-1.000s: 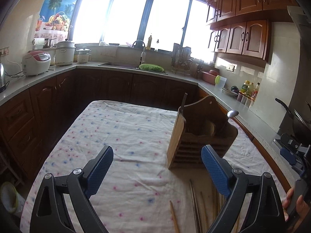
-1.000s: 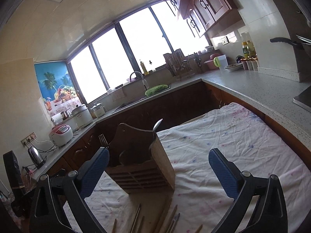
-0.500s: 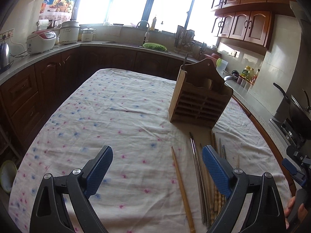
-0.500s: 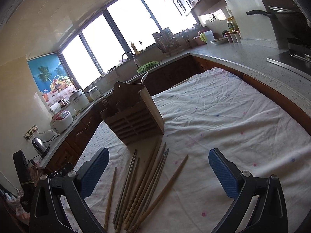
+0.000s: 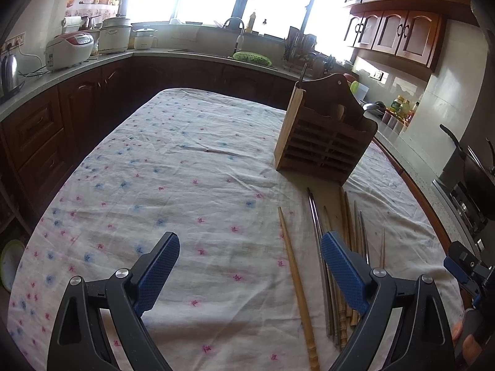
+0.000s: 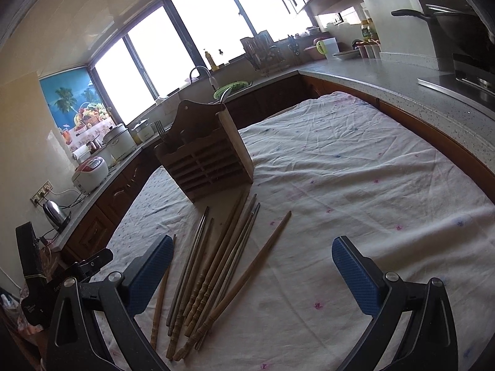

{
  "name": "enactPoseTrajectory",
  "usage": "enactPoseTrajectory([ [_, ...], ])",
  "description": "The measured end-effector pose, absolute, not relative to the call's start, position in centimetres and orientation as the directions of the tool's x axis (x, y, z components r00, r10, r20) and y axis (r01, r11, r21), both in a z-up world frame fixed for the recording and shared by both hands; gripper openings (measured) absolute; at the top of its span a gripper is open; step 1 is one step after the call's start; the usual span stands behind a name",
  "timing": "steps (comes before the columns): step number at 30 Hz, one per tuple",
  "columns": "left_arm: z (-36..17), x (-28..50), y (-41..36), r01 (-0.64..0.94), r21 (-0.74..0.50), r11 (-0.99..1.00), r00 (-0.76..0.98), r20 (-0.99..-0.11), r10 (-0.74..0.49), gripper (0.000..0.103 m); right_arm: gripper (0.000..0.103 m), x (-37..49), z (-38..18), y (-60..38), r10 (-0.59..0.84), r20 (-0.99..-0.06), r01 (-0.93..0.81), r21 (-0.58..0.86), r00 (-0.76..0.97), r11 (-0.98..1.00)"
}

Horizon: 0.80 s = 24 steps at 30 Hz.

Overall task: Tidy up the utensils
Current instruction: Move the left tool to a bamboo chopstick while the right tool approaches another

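A slatted wooden utensil holder (image 5: 321, 145) stands on the clothed table, with a fork and a spoon in it; it also shows in the right wrist view (image 6: 207, 160). Several wooden and metal chopsticks (image 5: 334, 247) lie loose on the cloth in front of it, also in the right wrist view (image 6: 216, 266). One wooden chopstick (image 5: 297, 281) lies apart on the left of the bundle. My left gripper (image 5: 250, 262) is open and empty above the cloth, left of the chopsticks. My right gripper (image 6: 252, 266) is open and empty, over the chopsticks' near ends.
The table has a white floral cloth (image 5: 173, 179). Dark wood counters surround it, with a rice cooker (image 5: 69, 49), a kettle (image 6: 55, 215), a sink with a green basket (image 5: 252, 57), and a stove with a pan (image 6: 458, 21) on the right.
Both grippers have tilted down and drawn back from the holder, so the chopsticks on the cloth have come fully into view. Both stay open.
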<state>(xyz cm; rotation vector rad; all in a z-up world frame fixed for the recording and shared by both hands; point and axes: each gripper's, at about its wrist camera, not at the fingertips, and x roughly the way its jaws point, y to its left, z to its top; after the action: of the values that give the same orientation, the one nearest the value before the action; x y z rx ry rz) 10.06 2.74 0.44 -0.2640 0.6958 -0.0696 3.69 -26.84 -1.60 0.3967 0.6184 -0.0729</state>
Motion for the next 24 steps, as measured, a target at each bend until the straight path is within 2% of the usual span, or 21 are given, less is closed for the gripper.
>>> enactPoseTrajectory([
  [8,-0.5,11.4,2.2,-0.014,-0.257,0.966,0.726,-0.668,-0.167,0.092,0.098,4.6,-2.1,-26.3,0.026,-0.620,0.208,0.302,0.784,0.930],
  [12,-0.8,12.4,1.5,-0.010,-0.247,0.969,0.708,-0.686,-0.168,0.091,0.085,5.5,-2.9,-26.4,0.029,-0.654,0.221,0.297,0.756,0.929],
  [17,-1.3,14.3,0.6,0.014,-0.232,0.973,0.668,-0.722,-0.182,0.079,0.073,7.0,-3.7,-26.4,0.030,-0.694,0.232,0.280,0.720,0.932],
  [21,-1.5,16.0,-0.1,0.037,-0.227,0.973,0.646,-0.738,-0.197,0.074,0.067,8.4,-4.4,-26.4,0.030,-0.719,0.235,0.267,0.694,0.935],
  [24,-1.8,17.3,-0.8,0.054,-0.212,0.976,0.626,-0.754,-0.198,0.064,0.061,9.3,-5.0,-26.3,0.019,-0.739,0.243,0.245,0.674,0.939],
])
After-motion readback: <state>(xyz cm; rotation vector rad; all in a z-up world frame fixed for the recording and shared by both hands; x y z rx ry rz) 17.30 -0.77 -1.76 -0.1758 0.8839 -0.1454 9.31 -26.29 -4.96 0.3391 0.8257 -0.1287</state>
